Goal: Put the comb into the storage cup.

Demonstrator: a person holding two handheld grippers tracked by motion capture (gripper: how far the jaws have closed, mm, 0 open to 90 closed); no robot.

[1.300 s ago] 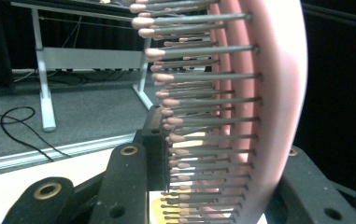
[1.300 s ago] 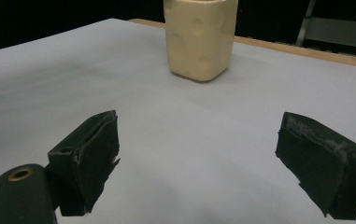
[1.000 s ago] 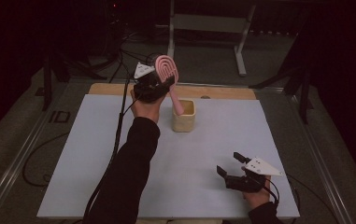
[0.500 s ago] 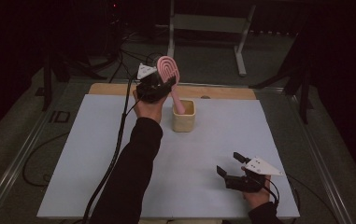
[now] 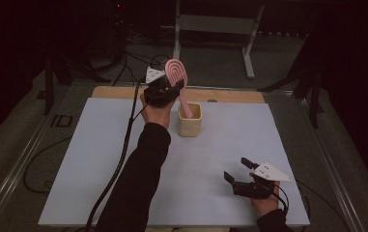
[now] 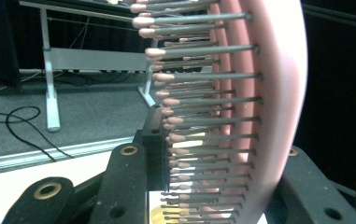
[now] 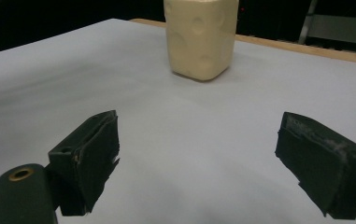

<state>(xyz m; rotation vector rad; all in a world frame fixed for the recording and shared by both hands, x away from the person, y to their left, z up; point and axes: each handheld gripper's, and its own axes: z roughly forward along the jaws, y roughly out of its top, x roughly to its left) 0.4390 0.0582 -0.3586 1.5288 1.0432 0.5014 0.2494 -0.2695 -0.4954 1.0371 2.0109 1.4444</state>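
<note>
Right claw idle and wide, left claw clamped on the brush.
Nearest you, your right gripper (image 5: pixel 239 170) rests low over the white table sheet (image 5: pixel 99 159), jaws spread with nothing between them. Farther out, your left gripper (image 5: pixel 172 89) grips the pink oval pin-bristle hairbrush (image 5: pixel 176 73) by its head; the handle end sits inside the cream square ceramic cup (image 5: pixel 190 124) mid-table toward the far edge.

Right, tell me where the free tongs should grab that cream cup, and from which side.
Take the cup across its lower body, coming in level from the near side: it stands upright, and the hairbrush handle leans in its open top.
</note>
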